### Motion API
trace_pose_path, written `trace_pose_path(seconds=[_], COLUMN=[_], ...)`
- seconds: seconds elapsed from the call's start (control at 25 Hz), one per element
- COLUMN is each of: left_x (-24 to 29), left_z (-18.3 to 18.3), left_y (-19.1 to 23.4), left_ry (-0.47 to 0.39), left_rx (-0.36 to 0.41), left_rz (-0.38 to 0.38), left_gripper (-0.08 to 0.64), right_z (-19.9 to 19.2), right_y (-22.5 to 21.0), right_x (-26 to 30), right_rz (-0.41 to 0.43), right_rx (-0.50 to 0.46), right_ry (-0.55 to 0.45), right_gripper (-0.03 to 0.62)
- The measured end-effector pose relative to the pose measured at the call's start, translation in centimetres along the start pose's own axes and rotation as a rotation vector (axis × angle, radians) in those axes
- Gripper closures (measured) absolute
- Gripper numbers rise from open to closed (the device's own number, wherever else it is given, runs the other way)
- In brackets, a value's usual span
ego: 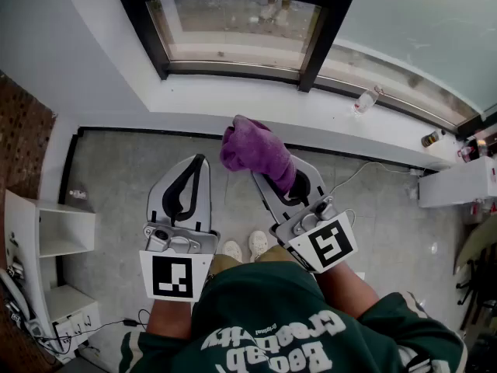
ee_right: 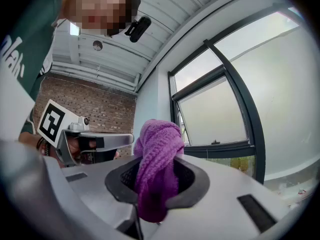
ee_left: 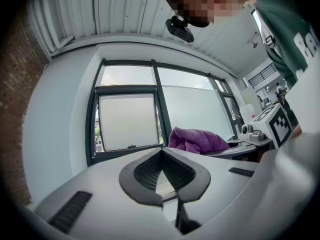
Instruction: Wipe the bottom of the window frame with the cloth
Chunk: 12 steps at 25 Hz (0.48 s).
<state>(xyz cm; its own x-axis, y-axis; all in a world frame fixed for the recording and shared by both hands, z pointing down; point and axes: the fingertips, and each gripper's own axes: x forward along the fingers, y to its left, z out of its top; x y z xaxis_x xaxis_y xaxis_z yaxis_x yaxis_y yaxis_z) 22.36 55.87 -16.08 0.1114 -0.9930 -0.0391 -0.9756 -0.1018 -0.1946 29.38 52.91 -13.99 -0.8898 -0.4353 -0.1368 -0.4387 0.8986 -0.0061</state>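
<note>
Cloth in right gripper, held up near the window.
The right gripper's jaws were clamped on a purple cloth at centre frame in the head view, its bunched end showing against the white sill under the window frame's dark bottom rail. The left gripper, just left, had its jaws closed tip to tip, holding nothing.

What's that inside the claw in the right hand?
A purple cloth, bunched up and clamped between the jaws of the right gripper, bulging out past their tips. It covers the jaws' inner faces where it sits, so anything behind it there is hidden.
</note>
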Motion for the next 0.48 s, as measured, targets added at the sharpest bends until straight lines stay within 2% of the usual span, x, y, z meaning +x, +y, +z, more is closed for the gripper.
trace_pose_path(seconds=[0.48], left_x=[1.6], left_z=[-1.2], left_y=[1.4], left_ry=[0.021], left_rx=[-0.007], left_rz=[0.011], left_gripper=[0.554], right_z=[-1.9], right_y=[-1.2], right_x=[1.5], right_rz=[0.013], right_rx=[0.016], right_ry=[0.026], right_gripper=[0.497])
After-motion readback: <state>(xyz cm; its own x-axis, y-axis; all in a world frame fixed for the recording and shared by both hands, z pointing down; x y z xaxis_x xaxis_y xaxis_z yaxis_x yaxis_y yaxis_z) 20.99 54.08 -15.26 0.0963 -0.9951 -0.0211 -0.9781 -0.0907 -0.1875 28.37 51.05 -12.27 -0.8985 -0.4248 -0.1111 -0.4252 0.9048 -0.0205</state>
